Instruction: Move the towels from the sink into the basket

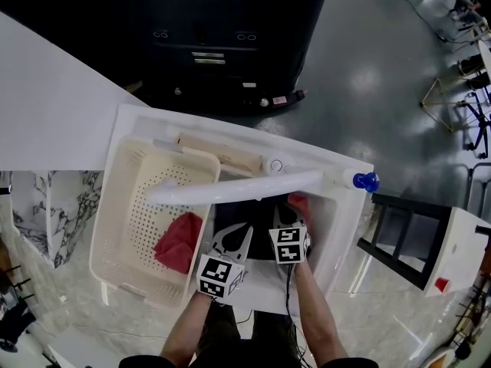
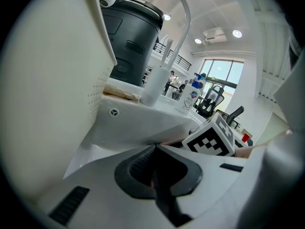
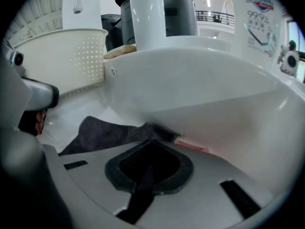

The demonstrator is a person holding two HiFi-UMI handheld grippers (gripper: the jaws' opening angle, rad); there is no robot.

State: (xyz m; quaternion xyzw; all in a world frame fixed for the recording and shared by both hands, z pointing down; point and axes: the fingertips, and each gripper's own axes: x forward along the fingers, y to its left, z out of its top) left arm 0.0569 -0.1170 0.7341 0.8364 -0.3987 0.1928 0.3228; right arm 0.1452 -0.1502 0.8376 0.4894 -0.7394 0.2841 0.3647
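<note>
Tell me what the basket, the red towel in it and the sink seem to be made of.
Basket: cream moulded plastic, semi-matte; rows of punched holes in rigid walls.
Red towel: soft cloth, matte; it lies crumpled in folds.
Sink: glossy white, probably ceramic or acrylic; smooth curved walls with sheen, can't tell which.

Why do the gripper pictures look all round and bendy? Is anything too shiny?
Left gripper view: the wide lens bows the basket wall, the corners go dark, the window glares. Right gripper view: same bulge curving the sink; dark towel sits in shade. Head view: straighter, sharp, lamp glare on the floor.
</note>
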